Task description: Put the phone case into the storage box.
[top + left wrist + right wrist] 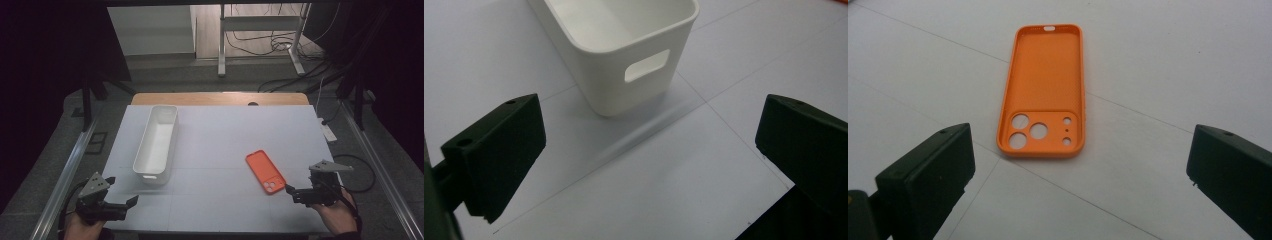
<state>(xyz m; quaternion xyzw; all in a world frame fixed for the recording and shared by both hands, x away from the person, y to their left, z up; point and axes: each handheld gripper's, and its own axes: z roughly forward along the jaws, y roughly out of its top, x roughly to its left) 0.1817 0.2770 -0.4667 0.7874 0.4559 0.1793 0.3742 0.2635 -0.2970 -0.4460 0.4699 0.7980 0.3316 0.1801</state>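
Observation:
An orange phone case [265,171] lies flat on the white table, inside face up. In the right gripper view the phone case [1045,95] has its camera cutouts nearest the jaws. My right gripper [295,194] sits just right of the case near the table's front edge, open, with nothing between its jaws [1080,170]. A long white bin [156,145] stands on the left half of the table and looks empty. My left gripper [122,191] rests at the front left corner, open, and faces the bin's near end wall [624,65] with its handle slot.
The white table surface [225,135] has thin grid lines, with a wooden edge at the back. Beyond it are a desk frame [260,30] and cables on the floor. A power strip [327,131] lies to the table's right.

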